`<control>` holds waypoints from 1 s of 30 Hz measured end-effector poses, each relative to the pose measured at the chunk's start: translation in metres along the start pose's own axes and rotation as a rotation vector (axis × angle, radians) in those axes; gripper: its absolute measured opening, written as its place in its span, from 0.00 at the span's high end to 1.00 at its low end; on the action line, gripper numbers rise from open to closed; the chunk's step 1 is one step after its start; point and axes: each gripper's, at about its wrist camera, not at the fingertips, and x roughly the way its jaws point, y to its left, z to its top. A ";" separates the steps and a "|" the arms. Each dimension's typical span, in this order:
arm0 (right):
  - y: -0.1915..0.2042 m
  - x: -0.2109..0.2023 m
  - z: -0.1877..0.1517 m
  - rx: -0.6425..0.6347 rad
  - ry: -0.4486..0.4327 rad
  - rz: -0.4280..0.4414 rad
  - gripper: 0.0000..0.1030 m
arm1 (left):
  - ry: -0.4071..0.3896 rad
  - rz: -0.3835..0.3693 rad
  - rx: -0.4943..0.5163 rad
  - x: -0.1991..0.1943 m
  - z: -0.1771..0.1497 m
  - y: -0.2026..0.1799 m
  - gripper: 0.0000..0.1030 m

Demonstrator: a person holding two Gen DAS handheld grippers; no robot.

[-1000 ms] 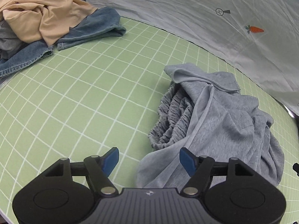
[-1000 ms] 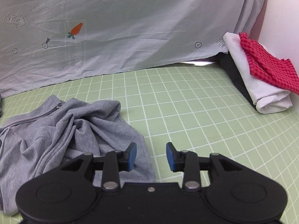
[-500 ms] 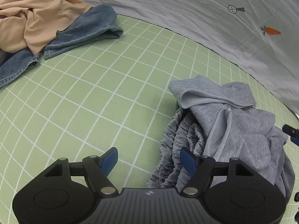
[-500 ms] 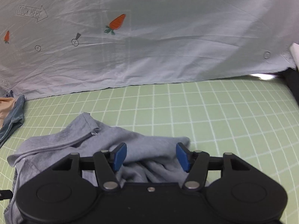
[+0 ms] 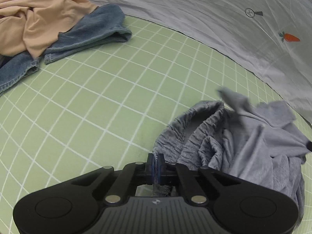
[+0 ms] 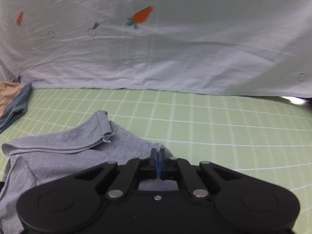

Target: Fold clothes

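Both grippers, open a second ago, now pinch the crumpled grey garment [image 5: 253,136] on the green counter [image 5: 97,101], left gripper [image 5: 155,160] at its gathered waistband, right gripper [image 6: 158,157] at an edge, ready to lift and spread.

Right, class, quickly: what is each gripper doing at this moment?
Left gripper: closed on the elastic edge of the crumpled grey jersey garment.
Right gripper: closed on another edge of that same garment.

Both wrist views look down closely over the grey garment [image 5: 253,136].
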 end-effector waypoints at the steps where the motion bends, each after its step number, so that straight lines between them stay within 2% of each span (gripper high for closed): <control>1: -0.012 -0.008 0.000 0.000 -0.023 -0.069 0.99 | -0.011 0.029 -0.002 -0.002 0.001 0.006 0.96; 3: -0.052 -0.024 0.001 0.031 -0.059 -0.249 0.99 | -0.039 0.102 -0.007 -0.007 0.005 0.019 0.96; 6: -0.115 -0.046 -0.006 0.103 -0.053 -0.500 0.99 | -0.061 0.184 -0.039 -0.013 0.010 0.045 0.96; 7: -0.132 -0.049 -0.012 0.130 -0.025 -0.550 0.99 | -0.056 0.190 -0.048 -0.014 0.010 0.052 0.96; 8: -0.147 -0.051 -0.017 0.164 0.013 -0.561 0.99 | -0.045 0.185 -0.057 -0.014 0.011 0.059 0.95; 9: -0.156 -0.053 -0.025 0.204 0.034 -0.560 0.97 | -0.044 0.184 -0.066 -0.016 0.010 0.063 0.89; 10: -0.165 -0.056 -0.032 0.244 0.053 -0.558 0.96 | -0.049 0.184 -0.076 -0.019 0.009 0.066 0.89; 11: -0.167 -0.058 -0.040 0.265 0.057 -0.554 0.88 | -0.058 0.179 -0.072 -0.022 0.008 0.065 0.86; 12: -0.165 -0.060 -0.045 0.272 0.062 -0.541 0.72 | -0.069 0.170 -0.060 -0.025 0.007 0.063 0.77; 13: -0.160 -0.059 -0.053 0.287 0.063 -0.520 0.65 | -0.082 0.159 -0.052 -0.028 0.007 0.061 0.70; 14: -0.156 -0.058 -0.058 0.314 0.060 -0.492 0.54 | -0.094 0.150 -0.051 -0.029 0.007 0.058 0.58; 15: -0.151 -0.057 -0.062 0.342 0.056 -0.464 0.50 | -0.101 0.139 -0.049 -0.029 0.007 0.056 0.52; 19: -0.125 -0.042 -0.061 0.344 0.059 -0.342 0.40 | -0.097 0.107 -0.017 -0.021 0.015 0.044 0.48; 21: -0.110 -0.033 -0.058 0.328 0.059 -0.283 0.29 | -0.096 0.099 -0.008 -0.016 0.021 0.040 0.32; 23: -0.089 -0.024 -0.051 0.301 0.049 -0.201 0.23 | -0.097 0.094 -0.011 -0.009 0.029 0.037 0.31; 27: -0.065 0.004 -0.036 0.336 0.057 -0.109 0.21 | -0.099 0.051 -0.041 0.003 0.045 0.035 0.24; 30: -0.058 0.026 -0.029 0.373 0.085 -0.089 0.20 | -0.095 0.021 -0.055 0.012 0.055 0.030 0.20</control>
